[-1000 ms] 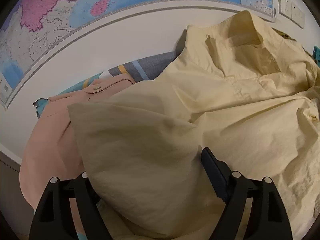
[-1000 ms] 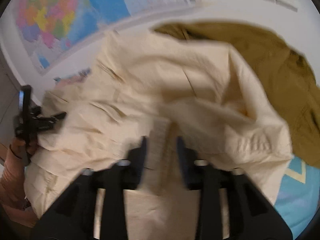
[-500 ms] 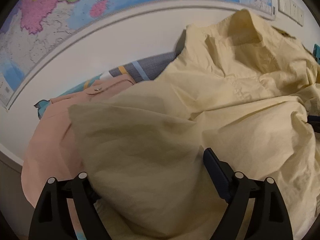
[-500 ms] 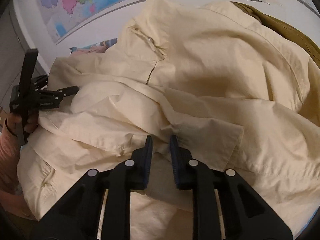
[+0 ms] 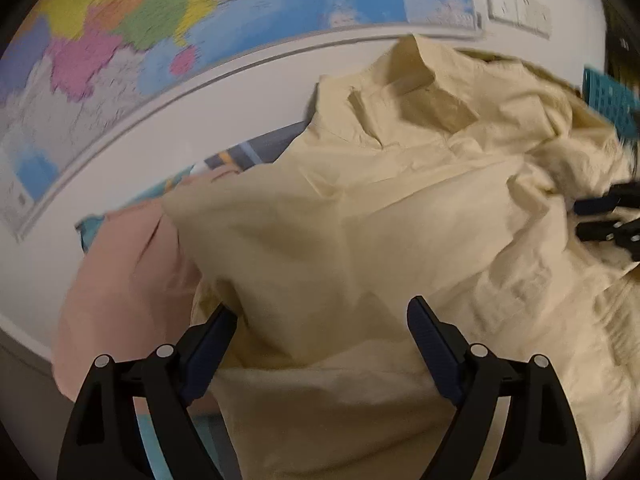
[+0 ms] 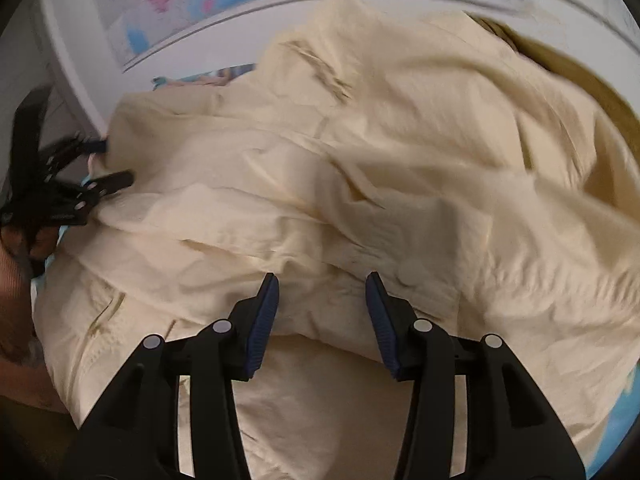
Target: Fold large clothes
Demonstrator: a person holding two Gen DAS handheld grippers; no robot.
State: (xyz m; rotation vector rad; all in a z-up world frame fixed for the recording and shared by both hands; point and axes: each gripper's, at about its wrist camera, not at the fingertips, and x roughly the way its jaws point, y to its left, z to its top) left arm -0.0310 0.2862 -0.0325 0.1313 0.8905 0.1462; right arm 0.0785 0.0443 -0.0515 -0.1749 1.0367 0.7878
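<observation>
A large pale yellow shirt (image 5: 380, 200) lies crumpled on the bed, collar toward the wall. My left gripper (image 5: 320, 314) stands wide open at its left part, with a loose fold between the fingers and neither pad pressing on it. The right wrist view shows the same shirt (image 6: 360, 160) filling the frame. My right gripper (image 6: 320, 280) hovers over a rumpled fold near the front placket; its jaws are opening, and the cloth lies under them, not pinched. Each gripper shows in the other's view: the right gripper (image 5: 600, 220) at the edge, the left gripper (image 6: 80, 176) at far left.
A pink garment (image 5: 120, 272) lies left of the shirt, and an olive-brown garment (image 6: 600, 92) behind it at the right. The white wall with a map (image 5: 160, 20) and sockets (image 5: 516, 4) stands just behind. A teal basket (image 5: 608, 100) is at the right.
The right gripper shut on a fold, then opened and let it go. The left gripper drew back, so its left finger is now out from under the fabric. The right gripper entered the left view.
</observation>
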